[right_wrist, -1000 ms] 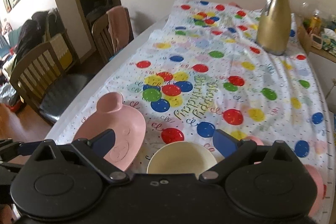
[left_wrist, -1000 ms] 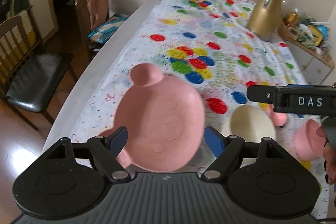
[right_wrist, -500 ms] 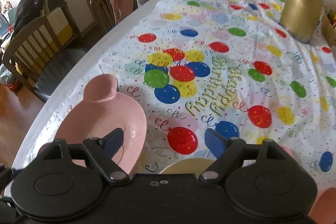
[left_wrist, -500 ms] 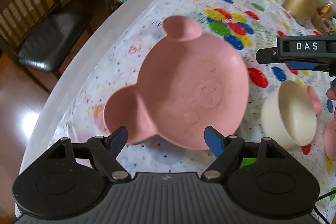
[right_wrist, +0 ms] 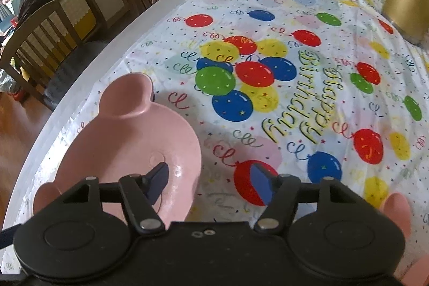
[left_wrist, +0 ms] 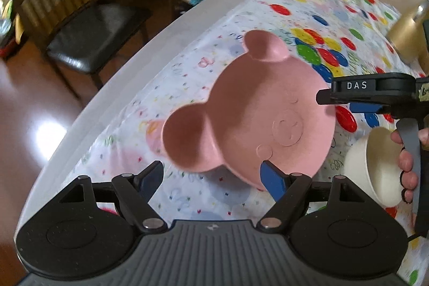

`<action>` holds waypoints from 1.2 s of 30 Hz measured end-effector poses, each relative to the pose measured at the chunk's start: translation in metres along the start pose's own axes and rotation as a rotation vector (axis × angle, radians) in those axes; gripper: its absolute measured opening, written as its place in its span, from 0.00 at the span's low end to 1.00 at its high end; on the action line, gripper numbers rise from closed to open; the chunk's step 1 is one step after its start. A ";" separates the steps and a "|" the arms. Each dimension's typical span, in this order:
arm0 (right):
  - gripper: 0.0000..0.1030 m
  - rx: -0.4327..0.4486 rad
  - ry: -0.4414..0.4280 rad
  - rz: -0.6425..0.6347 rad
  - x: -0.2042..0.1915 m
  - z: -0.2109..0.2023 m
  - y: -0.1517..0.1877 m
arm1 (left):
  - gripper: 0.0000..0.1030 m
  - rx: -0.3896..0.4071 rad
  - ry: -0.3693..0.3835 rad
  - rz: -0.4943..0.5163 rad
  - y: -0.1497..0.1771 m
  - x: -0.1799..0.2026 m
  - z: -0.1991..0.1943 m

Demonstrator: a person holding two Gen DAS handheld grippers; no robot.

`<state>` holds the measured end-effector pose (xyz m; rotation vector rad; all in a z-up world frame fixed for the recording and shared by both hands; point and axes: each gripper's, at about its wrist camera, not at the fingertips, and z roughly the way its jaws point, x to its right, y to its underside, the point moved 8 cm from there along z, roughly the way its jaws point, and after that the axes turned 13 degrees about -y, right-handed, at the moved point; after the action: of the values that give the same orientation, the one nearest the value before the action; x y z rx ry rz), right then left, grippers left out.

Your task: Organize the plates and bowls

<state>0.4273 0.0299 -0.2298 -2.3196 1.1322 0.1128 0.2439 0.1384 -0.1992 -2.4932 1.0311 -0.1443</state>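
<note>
Your left claw (left_wrist: 211, 176) is spread wide with nothing between its tips; the near rim of the pink bear plate (left_wrist: 257, 119) sits just beyond them, at twelve to one o'clock. Your right claw (right_wrist: 211, 178) is spread too, hovering over that plate's right edge. To grip well, I'd slide one left fingertip under the near rim and one above it, between the ear at ten o'clock and the face, then close squarely so the shallow plate doesn't tip.

Only the left view shows the cream bowl (left_wrist: 375, 165) at three o'clock. Only the right view shows open tabletop (right_wrist: 295, 103) past the plate.
</note>
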 end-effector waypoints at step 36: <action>0.16 -0.077 -0.095 -0.247 -0.023 0.028 -0.017 | 0.51 -0.071 0.011 -0.104 -0.011 -0.022 0.041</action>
<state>0.4301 0.0687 -0.2394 -2.4733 0.8010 0.1747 0.2456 0.1754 -0.2294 -2.6137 0.9260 -0.1554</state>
